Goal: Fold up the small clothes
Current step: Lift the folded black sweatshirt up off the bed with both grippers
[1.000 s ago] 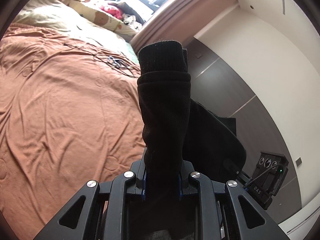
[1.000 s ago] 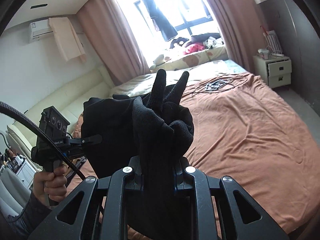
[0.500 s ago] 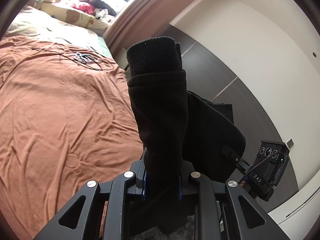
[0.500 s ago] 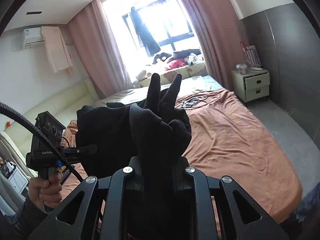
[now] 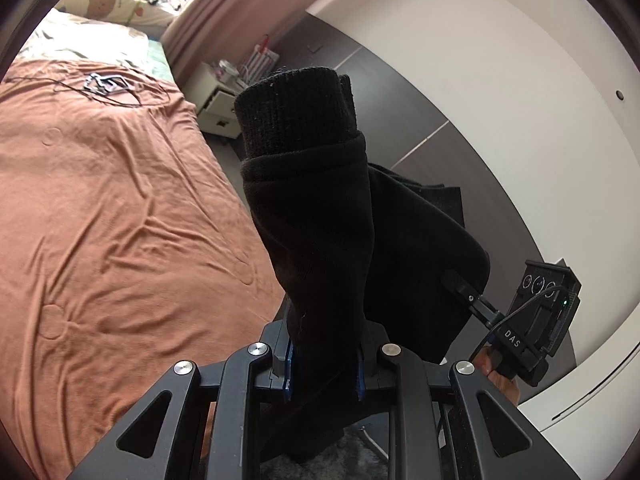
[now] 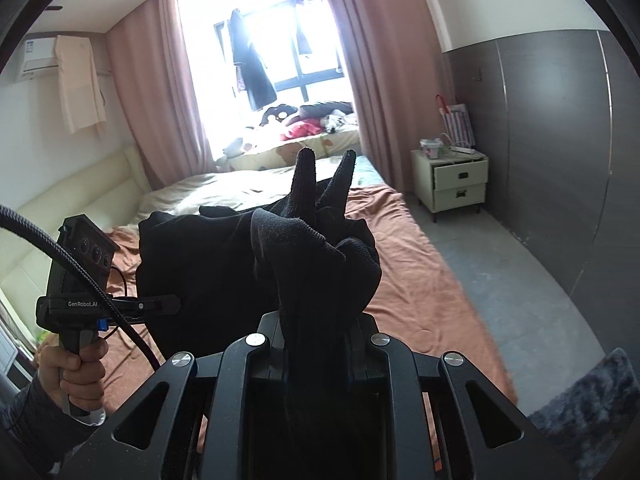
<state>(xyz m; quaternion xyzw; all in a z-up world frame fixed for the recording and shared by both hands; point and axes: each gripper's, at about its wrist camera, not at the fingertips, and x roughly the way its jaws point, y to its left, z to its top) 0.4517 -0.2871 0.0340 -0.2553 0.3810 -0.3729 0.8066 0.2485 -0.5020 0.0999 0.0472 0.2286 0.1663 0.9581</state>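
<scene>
Fabric of a black garment stretches in the air above the brown bed, its ends clamped between the narrow jaws of the left gripper and right gripper.

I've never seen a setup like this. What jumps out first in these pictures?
A black glove fills the middle of both views, clamped between the left hand-held gripper and the right hand-held gripper, two knit fingers poking up. Below lies a bed with a rumpled rust-brown cover; a bright window glows beyond.
</scene>
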